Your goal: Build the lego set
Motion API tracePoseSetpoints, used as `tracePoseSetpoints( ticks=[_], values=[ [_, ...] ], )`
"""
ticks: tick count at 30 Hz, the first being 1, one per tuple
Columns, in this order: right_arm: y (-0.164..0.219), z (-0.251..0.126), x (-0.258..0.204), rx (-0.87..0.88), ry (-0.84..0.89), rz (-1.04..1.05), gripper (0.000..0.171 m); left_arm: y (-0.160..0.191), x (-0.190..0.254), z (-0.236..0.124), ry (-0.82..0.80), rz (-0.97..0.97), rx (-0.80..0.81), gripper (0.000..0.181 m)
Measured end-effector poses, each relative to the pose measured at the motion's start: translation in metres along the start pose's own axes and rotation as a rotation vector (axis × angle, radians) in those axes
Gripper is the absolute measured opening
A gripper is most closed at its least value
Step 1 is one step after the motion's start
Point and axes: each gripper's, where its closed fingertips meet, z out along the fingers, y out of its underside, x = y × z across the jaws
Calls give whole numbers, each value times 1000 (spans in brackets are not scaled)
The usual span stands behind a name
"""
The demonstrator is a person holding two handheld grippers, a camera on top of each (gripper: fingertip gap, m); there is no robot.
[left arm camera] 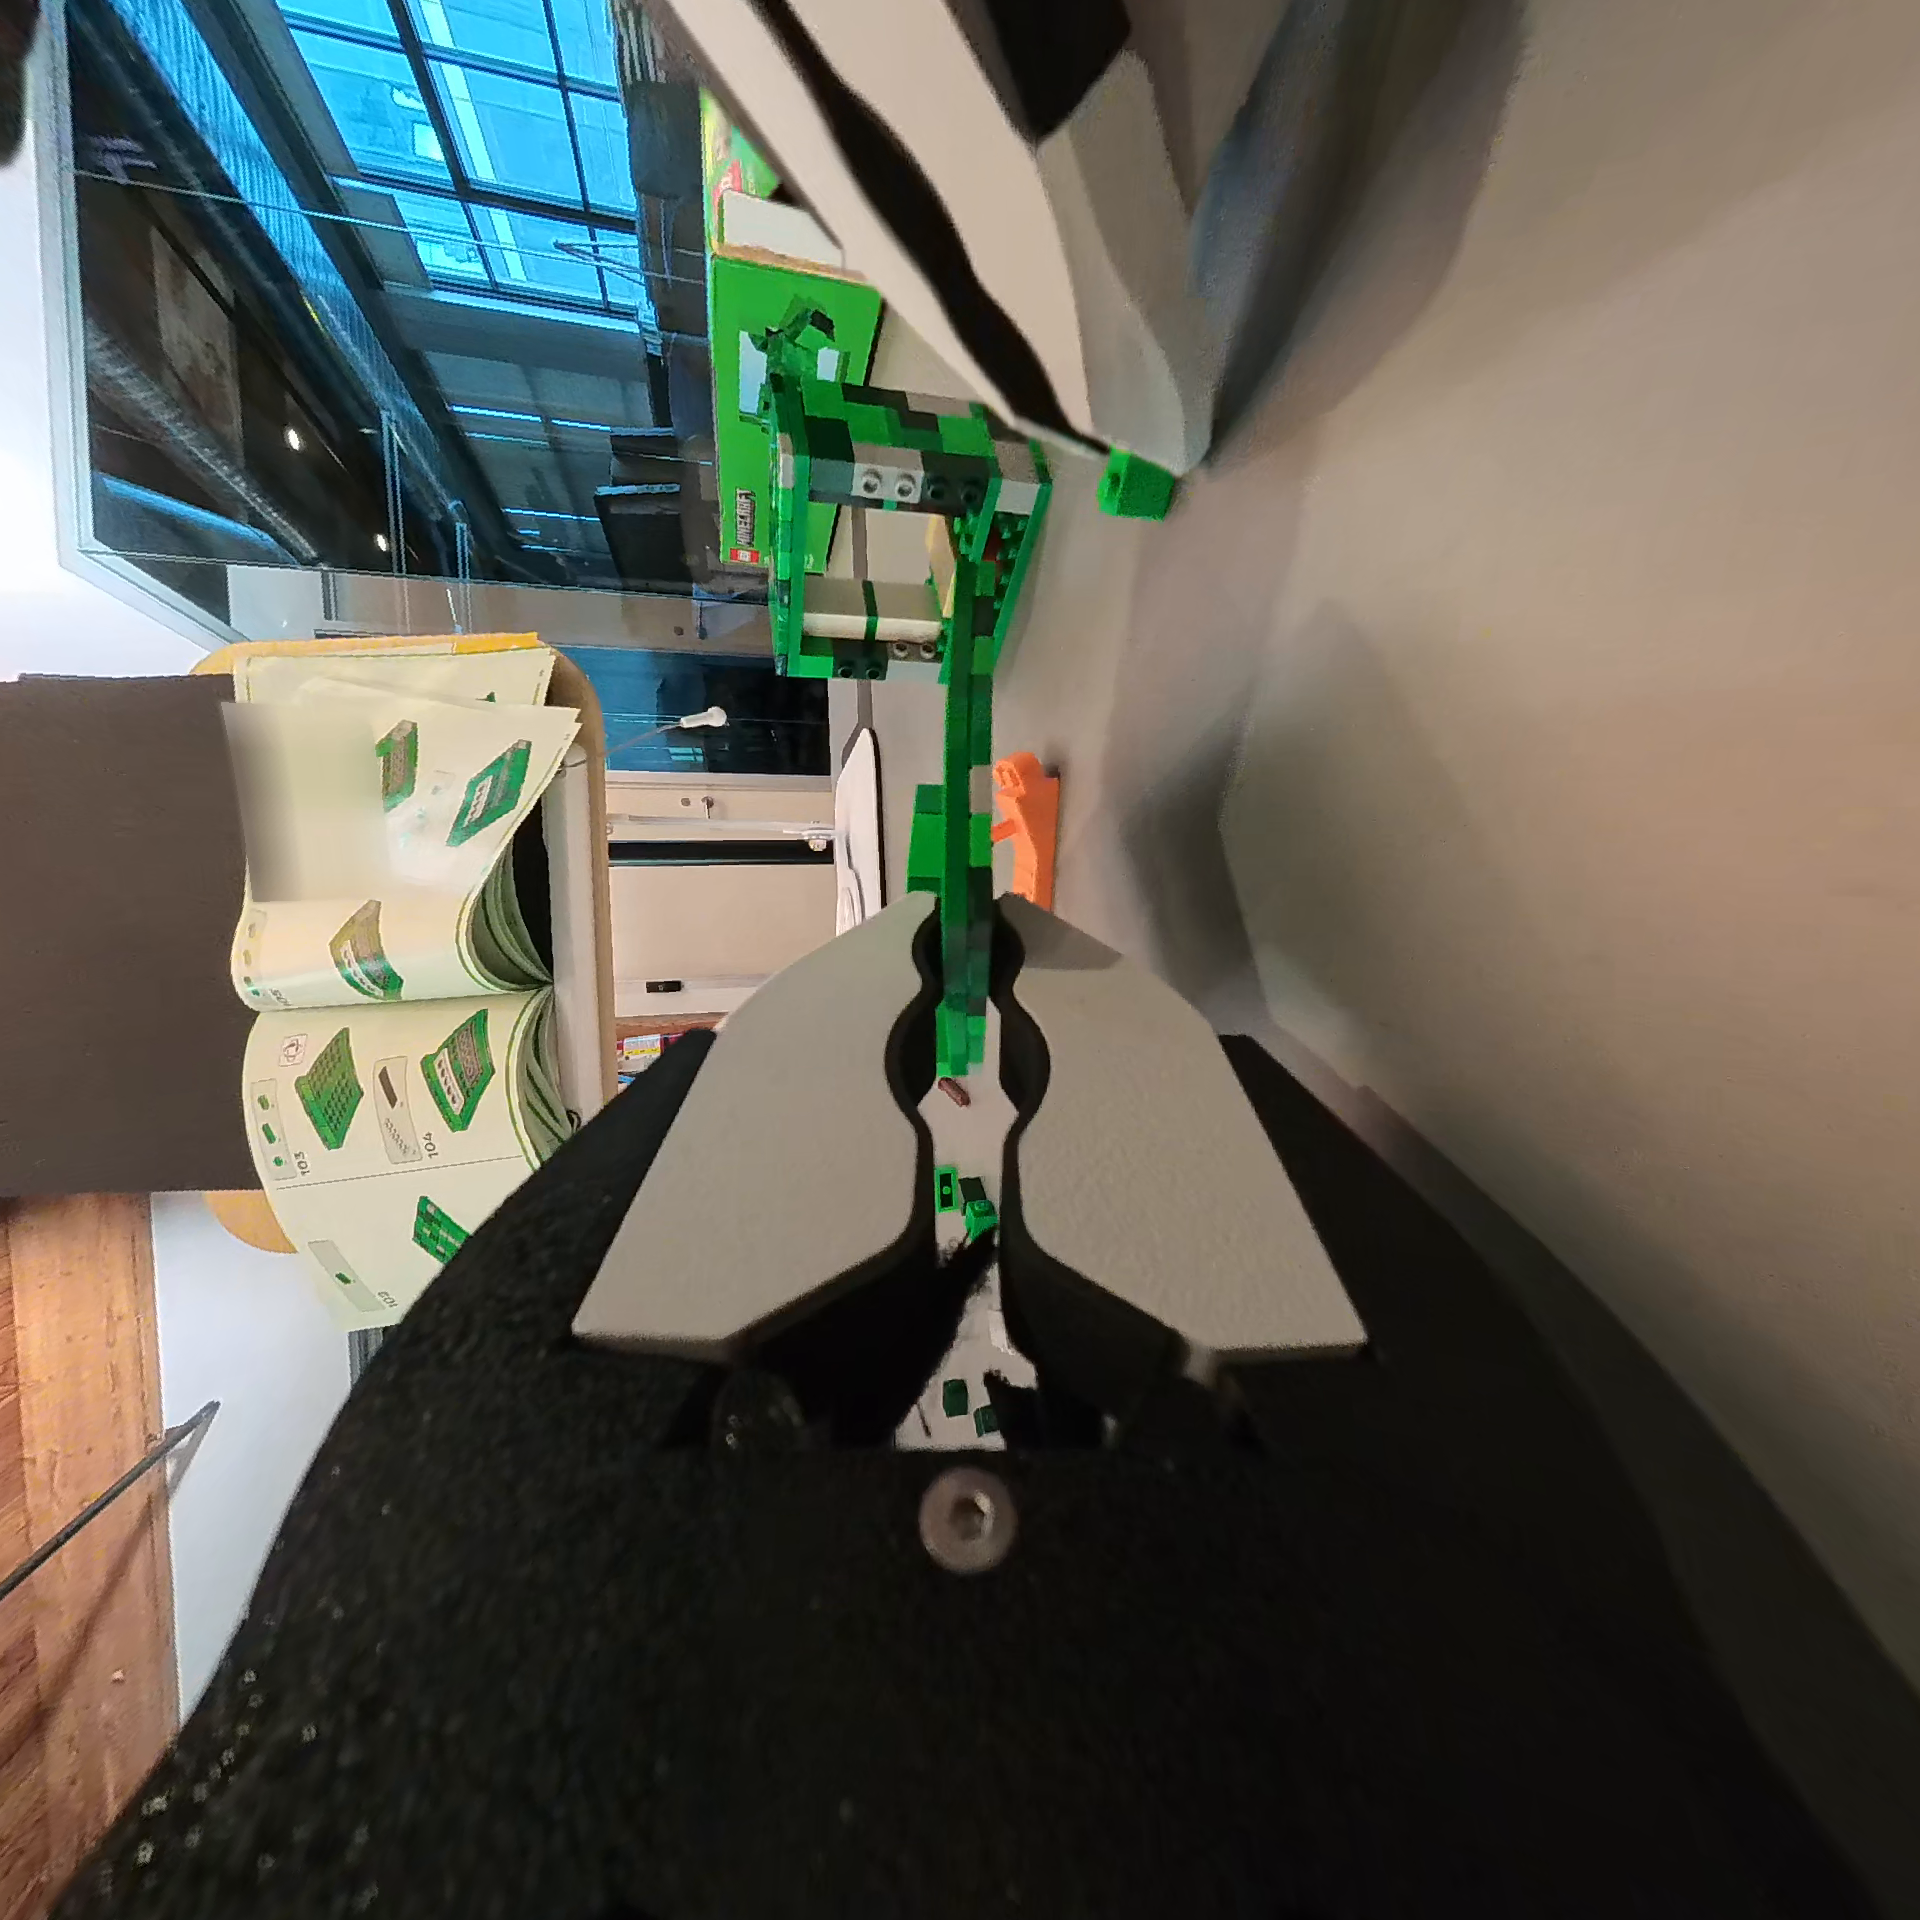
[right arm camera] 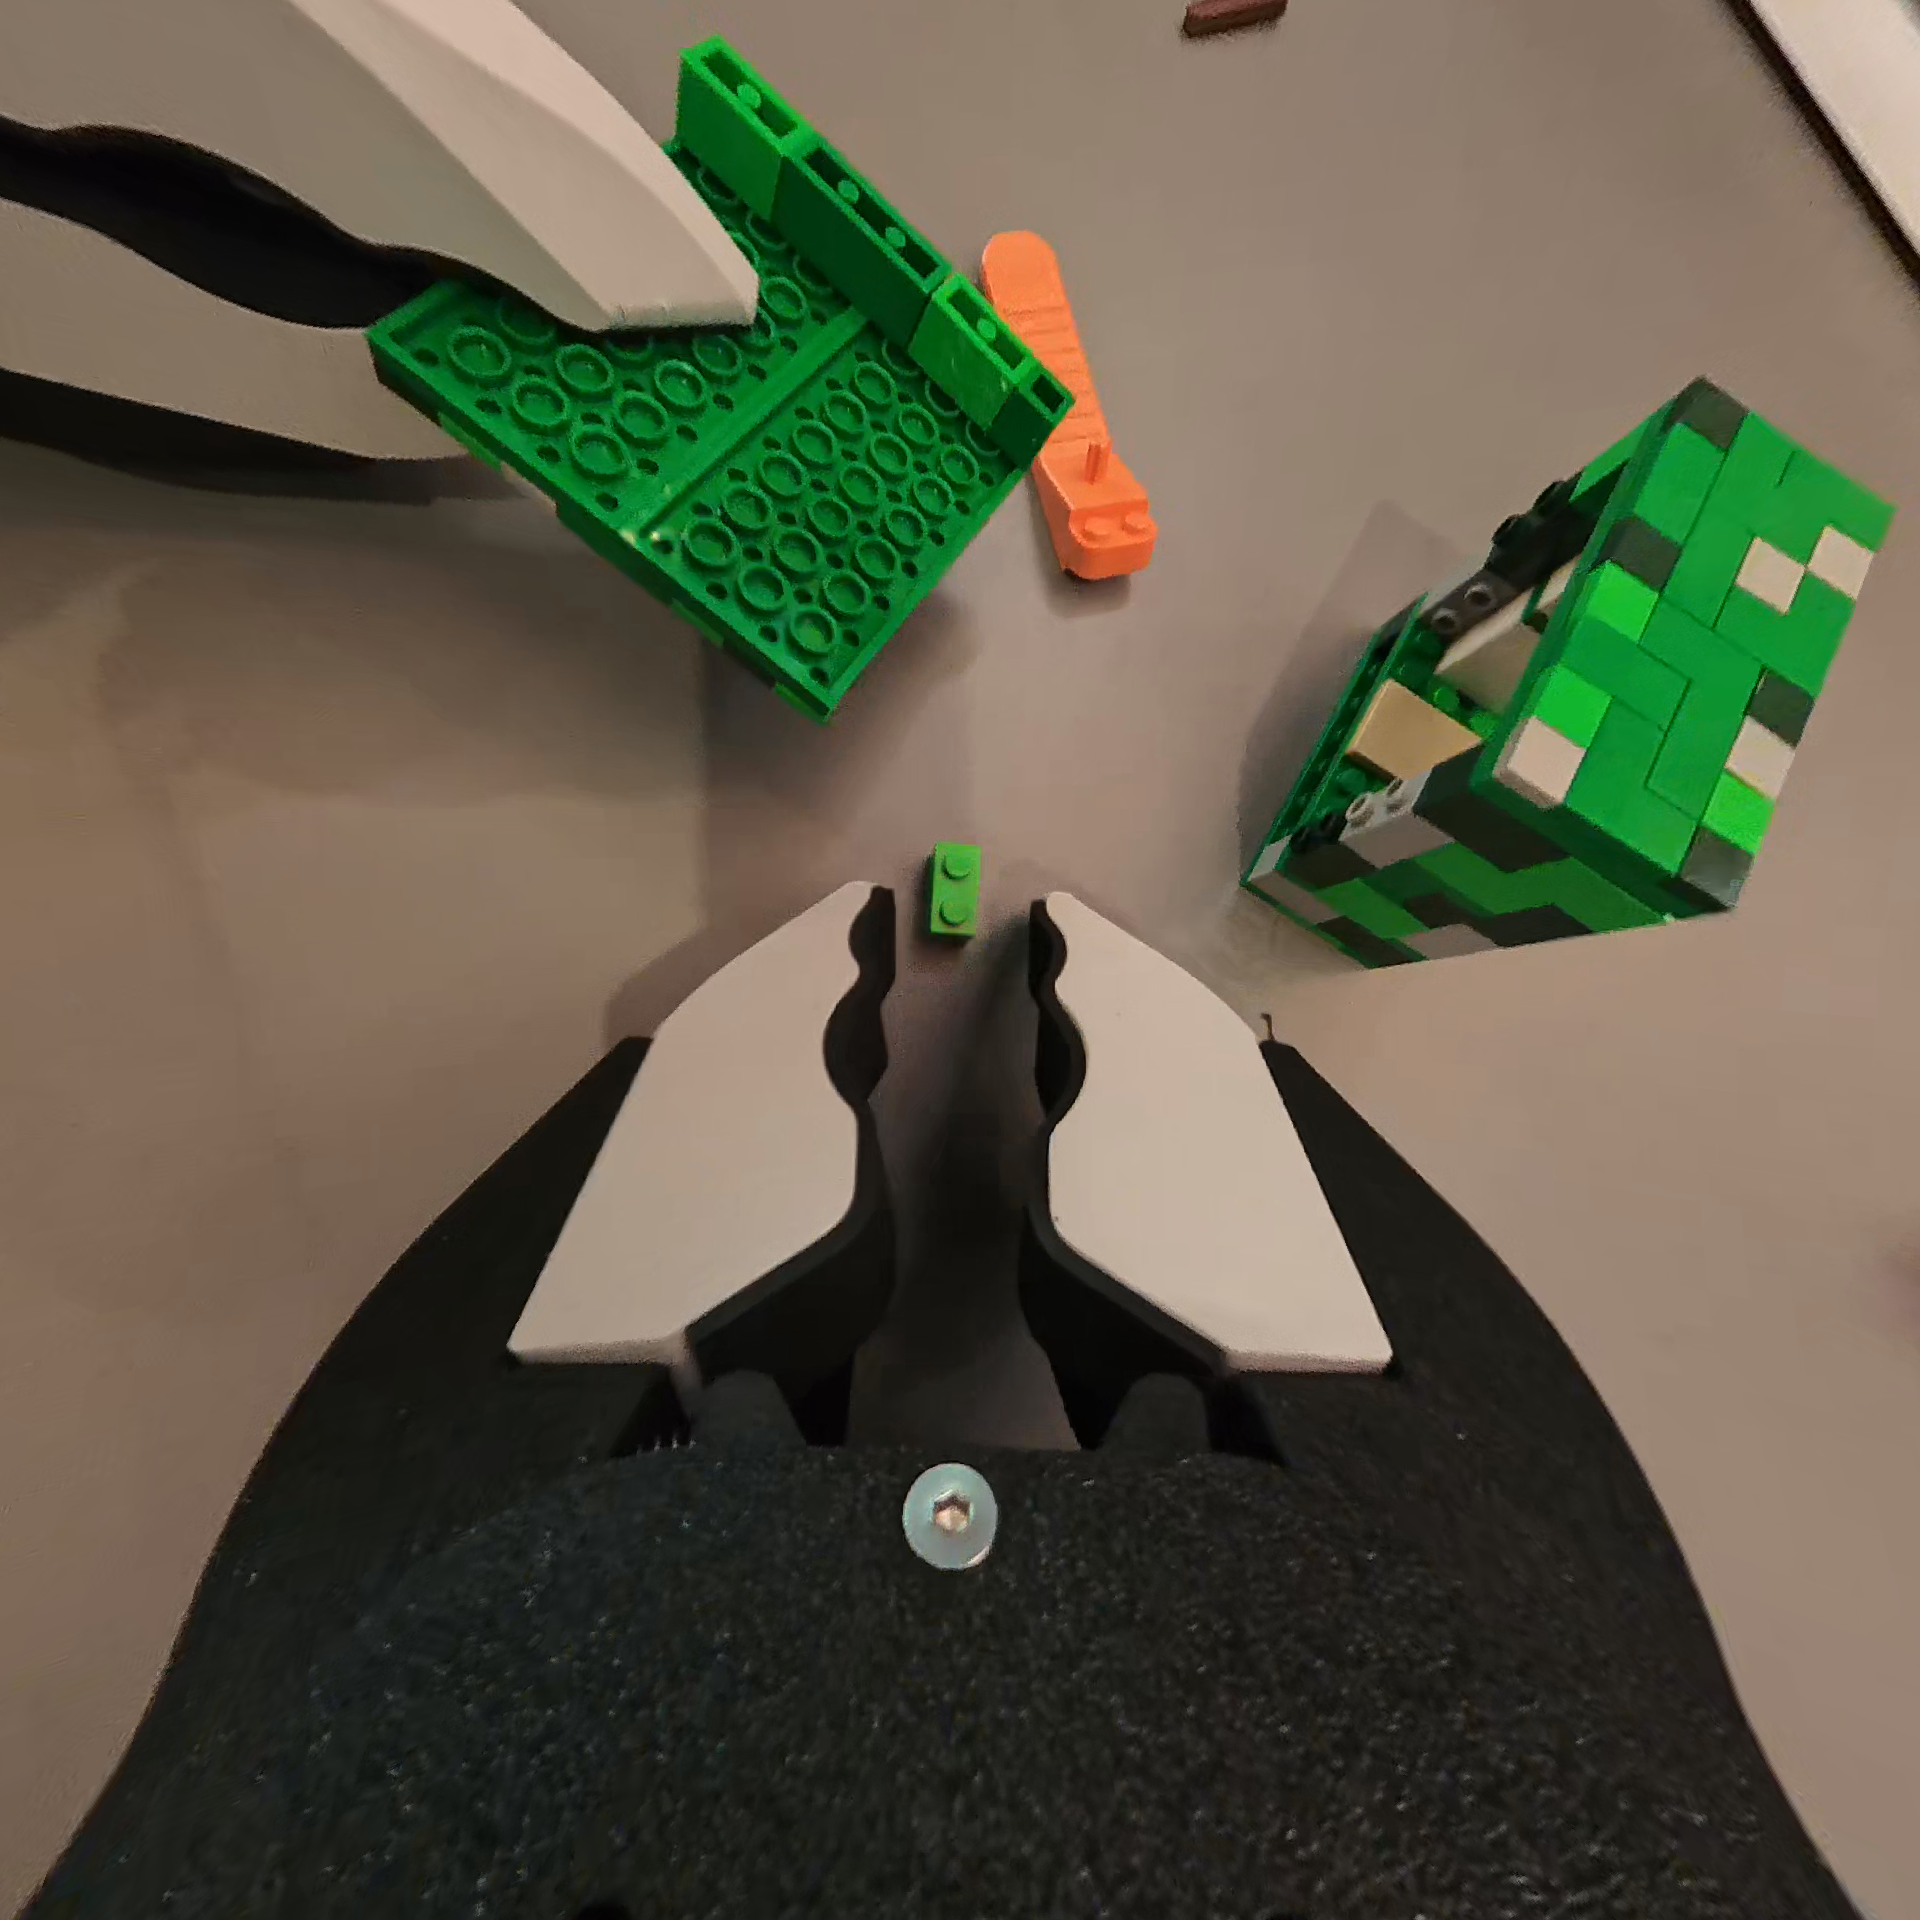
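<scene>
My left gripper (left arm camera: 964, 935) is shut on the edge of a green plate assembly (left arm camera: 961, 831) and holds it above the grey table. In the right wrist view that assembly (right arm camera: 769, 488) shows its underside, with a row of green bricks along its far edge, and a left finger (right arm camera: 582, 208) lies over it. My right gripper (right arm camera: 961, 914) is open and low over the table. A small green 1x2 plate (right arm camera: 954, 896) lies on the table between its fingertips, untouched. The plate also shows in the left wrist view (left arm camera: 1138, 486). A green cube build (right arm camera: 1621, 707) stands at the right.
An orange brick separator (right arm camera: 1070, 405) lies beyond the plate assembly. A small brown piece (right arm camera: 1231, 10) lies at the far edge. An open instruction booklet (left arm camera: 416, 987), a green set box (left arm camera: 769, 343) and loose small green pieces (left arm camera: 966, 1195) show in the left wrist view. The grippers' ends are close to 9 centimetres from one another. The small brown piece (right arm camera: 1231, 10) lies around 15 centimetres away from my left fingertips.
</scene>
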Motion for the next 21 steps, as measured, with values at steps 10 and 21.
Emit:
tracePoseSetpoints(
  ticks=[10,21],
  values=[
    [-3,-5,-7,66,-39,-35,8,5,11,4,80,-61,-19,6],
    [-17,-16,-22,48,-129,-214,8,0,12,4,80,-79,12,6]
  ],
)
